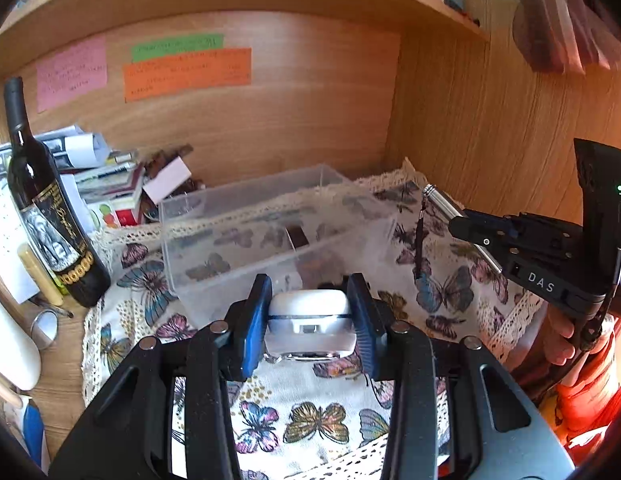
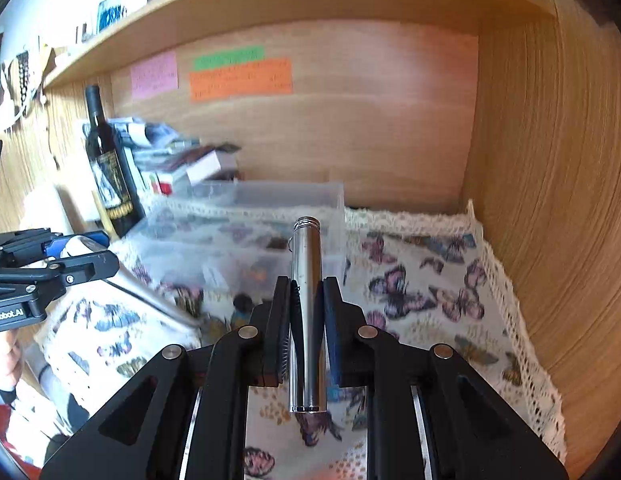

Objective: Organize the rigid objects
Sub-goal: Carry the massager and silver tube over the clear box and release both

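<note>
a white case point(image 1: 310, 322) is pinched in the left gripper point(image 1: 310, 320); a metal tube point(image 2: 307, 320) is clamped in the right gripper point(image 2: 307, 322), lower centre, before a clear bin point(image 1: 246, 232).

Warm orange light from right, fisheye-curved edges, left side motion-blurred
</note>
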The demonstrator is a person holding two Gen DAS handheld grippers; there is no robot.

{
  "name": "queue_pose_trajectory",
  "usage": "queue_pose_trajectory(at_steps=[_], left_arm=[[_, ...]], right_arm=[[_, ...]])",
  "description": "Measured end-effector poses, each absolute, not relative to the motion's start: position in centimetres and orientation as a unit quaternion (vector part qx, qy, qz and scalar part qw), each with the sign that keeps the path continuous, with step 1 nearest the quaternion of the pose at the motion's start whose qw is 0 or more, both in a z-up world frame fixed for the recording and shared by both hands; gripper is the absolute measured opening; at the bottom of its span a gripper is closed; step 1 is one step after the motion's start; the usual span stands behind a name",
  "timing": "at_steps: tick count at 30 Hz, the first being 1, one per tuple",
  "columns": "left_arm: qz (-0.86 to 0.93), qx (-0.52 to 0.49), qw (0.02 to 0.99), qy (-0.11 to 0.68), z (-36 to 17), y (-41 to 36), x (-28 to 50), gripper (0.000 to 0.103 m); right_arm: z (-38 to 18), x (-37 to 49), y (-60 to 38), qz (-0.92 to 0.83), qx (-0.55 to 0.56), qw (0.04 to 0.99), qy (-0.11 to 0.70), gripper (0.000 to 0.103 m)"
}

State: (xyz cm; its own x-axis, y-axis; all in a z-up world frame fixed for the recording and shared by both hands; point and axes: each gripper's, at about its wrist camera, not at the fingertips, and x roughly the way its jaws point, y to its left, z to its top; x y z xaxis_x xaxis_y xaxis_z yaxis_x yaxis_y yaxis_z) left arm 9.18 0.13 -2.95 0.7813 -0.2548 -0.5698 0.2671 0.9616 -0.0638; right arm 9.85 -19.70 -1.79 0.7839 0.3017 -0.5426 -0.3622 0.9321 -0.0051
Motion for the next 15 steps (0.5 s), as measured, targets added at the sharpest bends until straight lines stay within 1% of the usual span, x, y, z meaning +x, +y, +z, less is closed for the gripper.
queue_pose_trajectory(at_steps=[3, 4, 5, 6, 9, 12, 14, 15], left_arm=[[-0.132, 0.006, 0.948, 0.290, -2.0, 0.6, 9.5, 0.037], [-0.130, 0.003, 0.949, 0.286, -1.6, 0.9, 9.7, 0.028], [-0.128, 0.001, 0.951, 0.281, -1.2, 1.1, 9.8, 0.007], [-0.126, -0.001, 0.951, 0.282, -0.8, 1.3, 10.0, 0.000], [-0.130, -0.020, 0.955, 0.268, 0.7, 2.4, 10.4, 0.000], [-0.121, -0.015, 0.954, 0.274, 0.6, 2.7, 11.3, 0.001], [-0.117, -0.016, 0.949, 0.293, -0.5, 2.7, 11.8, 0.003], [-0.116, -0.014, 0.944, 0.308, -1.4, 2.6, 12.1, 0.008]], right_arm=[[-0.7, 10.4, -19.5, 0.178, -0.051, 0.948, 0.260, 0.014], [-0.4, 10.6, -19.5, 0.180, -0.050, 0.948, 0.256, 0.014], [-0.1, 10.8, -19.4, 0.183, -0.047, 0.949, 0.252, 0.014], [0.2, 11.2, -19.3, 0.185, -0.047, 0.950, 0.248, 0.014], [0.8, 12.0, -18.9, 0.186, -0.049, 0.952, 0.240, 0.014], [0.5, 13.0, -18.5, 0.192, -0.047, 0.949, 0.244, 0.014], [0.2, 13.4, -18.3, 0.196, -0.044, 0.947, 0.252, 0.014], [-0.1, 13.6, -18.2, 0.199, -0.043, 0.945, 0.256, 0.014]])
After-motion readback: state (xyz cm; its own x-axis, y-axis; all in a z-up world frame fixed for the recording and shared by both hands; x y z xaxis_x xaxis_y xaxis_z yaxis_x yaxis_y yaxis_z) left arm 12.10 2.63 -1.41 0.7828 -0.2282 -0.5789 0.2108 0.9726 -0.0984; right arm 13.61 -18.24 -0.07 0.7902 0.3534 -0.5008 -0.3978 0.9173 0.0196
